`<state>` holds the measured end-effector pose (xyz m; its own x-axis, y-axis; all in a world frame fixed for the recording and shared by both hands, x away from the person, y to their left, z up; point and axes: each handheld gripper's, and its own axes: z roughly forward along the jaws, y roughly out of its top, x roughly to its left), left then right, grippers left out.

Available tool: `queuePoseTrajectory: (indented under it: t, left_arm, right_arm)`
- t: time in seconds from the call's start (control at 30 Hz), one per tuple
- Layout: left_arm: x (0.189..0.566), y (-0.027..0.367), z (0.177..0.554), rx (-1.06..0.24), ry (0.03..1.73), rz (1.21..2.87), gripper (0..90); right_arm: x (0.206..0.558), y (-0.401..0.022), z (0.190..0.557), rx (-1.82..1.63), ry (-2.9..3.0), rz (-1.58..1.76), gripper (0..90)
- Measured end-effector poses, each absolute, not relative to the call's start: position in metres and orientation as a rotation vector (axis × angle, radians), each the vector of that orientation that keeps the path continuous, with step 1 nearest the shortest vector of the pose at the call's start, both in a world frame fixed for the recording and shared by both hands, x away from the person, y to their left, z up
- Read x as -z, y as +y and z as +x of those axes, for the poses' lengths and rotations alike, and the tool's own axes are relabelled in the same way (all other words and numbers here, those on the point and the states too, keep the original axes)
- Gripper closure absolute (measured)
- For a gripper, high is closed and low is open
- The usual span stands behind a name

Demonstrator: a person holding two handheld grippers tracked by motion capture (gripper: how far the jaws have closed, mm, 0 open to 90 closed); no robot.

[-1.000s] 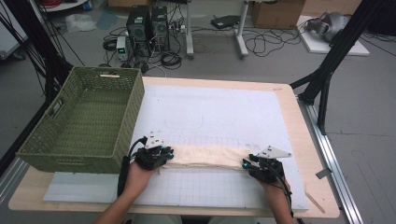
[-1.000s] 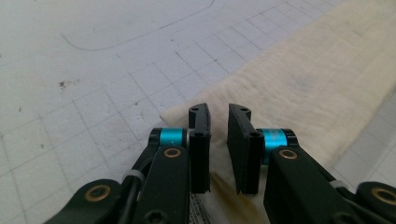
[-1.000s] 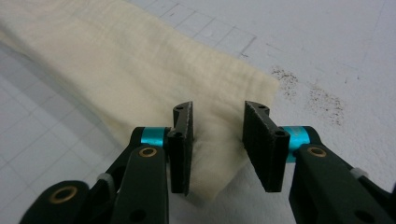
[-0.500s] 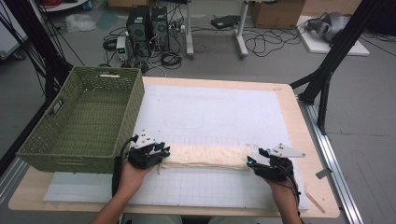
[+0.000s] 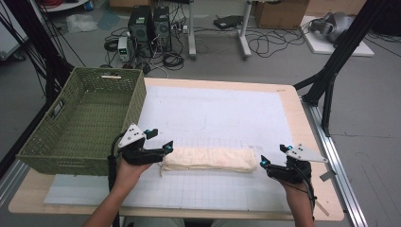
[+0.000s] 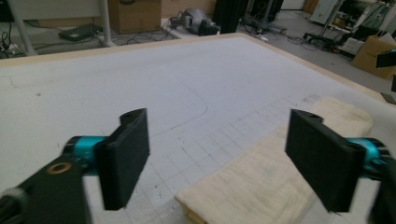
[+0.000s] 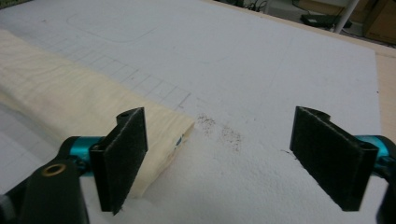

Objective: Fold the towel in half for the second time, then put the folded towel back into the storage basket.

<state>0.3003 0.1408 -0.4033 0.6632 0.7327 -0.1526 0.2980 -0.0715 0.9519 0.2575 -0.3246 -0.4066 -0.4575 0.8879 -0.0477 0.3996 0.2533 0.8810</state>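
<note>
A cream towel (image 5: 208,159) lies folded into a long narrow strip on the white gridded mat (image 5: 217,116), near the table's front edge. My left gripper (image 5: 165,147) stands open at the strip's left end, lifted slightly off it. In the left gripper view the towel (image 6: 266,182) lies below and between the wide-apart jaws of the left gripper (image 6: 224,163). My right gripper (image 5: 263,163) stands open just past the strip's right end. In the right gripper view the towel's end (image 7: 79,107) lies by the left jaw of the right gripper (image 7: 224,154), with nothing between the pads.
A green woven basket (image 5: 85,120) stands empty on the table's left side, close to my left hand. Bare mat stretches behind the towel to the table's far edge (image 5: 217,83). A black frame leg (image 5: 331,71) stands at the right, and cables and computers (image 5: 149,23) sit on the floor beyond.
Both grippers have let go of the towel's ends and opened. The left one moved left and rose a little; the right one moved right, off the strip. The towel now lies flat.
</note>
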Motion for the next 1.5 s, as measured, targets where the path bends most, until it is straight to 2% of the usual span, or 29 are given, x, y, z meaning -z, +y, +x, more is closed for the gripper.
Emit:
queuePoseTrajectory:
  t: [0.2,1.5]
  left_arm:
    - [0.4038,0.1418,0.3010,-0.419,0.825,1.664,18.6]
    - [0.4117,0.1429,0.3040,-0.392,0.855,1.693,20.9]
  right_arm:
    - [0.4054,-0.3276,0.2576,-1.177,1.969,1.156,11.5]
    - [0.4076,-0.3303,0.2604,-1.178,1.961,1.197,11.4]
